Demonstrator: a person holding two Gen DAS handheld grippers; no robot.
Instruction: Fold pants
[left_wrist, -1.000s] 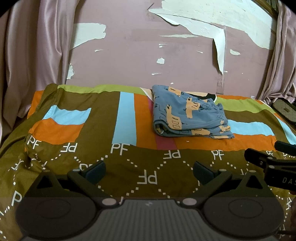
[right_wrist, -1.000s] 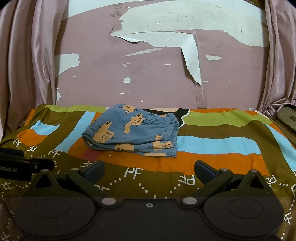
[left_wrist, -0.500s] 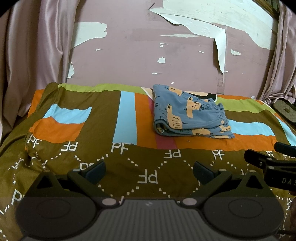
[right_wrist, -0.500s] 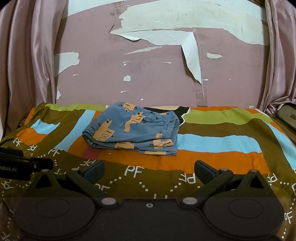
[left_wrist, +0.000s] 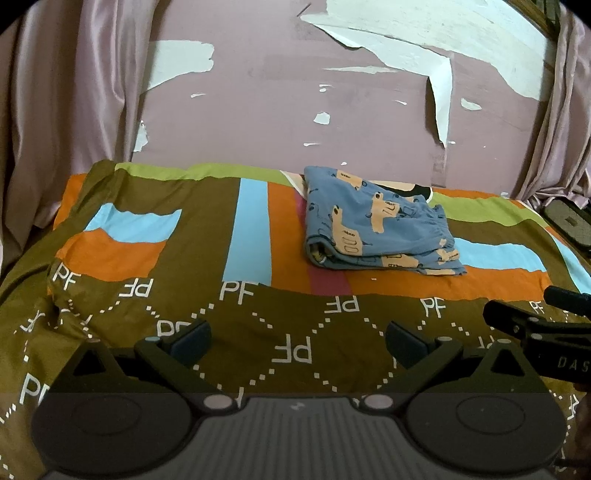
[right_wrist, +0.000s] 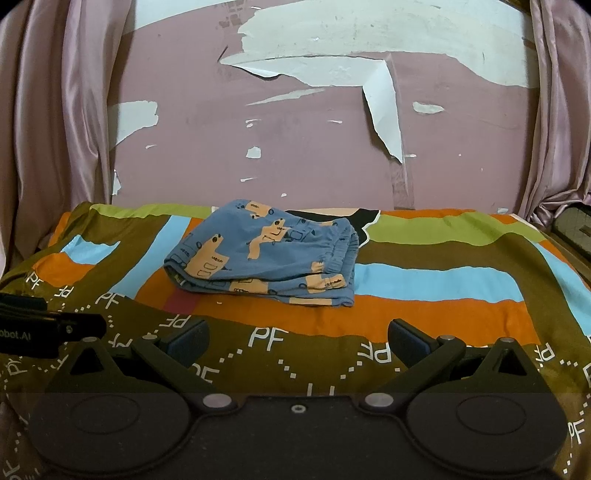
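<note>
While almost nothing is shifting from a second ago, we are holding the left hand-held gripper (left_wrist: 297, 338) and right hand-held gripper (right_wrist: 297, 338) spread wide and empty above the bedspread (left_wrist: 207, 221), well short of the folded pants (right_wrist: 266, 254) lying toward the far side of the bed, so the folding looks finished.

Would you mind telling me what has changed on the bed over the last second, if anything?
Very little. In the right wrist view the folded pants sit slightly lower in the frame than a second ago, which suggests that the right gripper tilted or lifted a touch. Nothing was gripped or released. Both the left gripper and the right one stay open and empty, short of the pants, which keep their fold on the bedspread.
</note>
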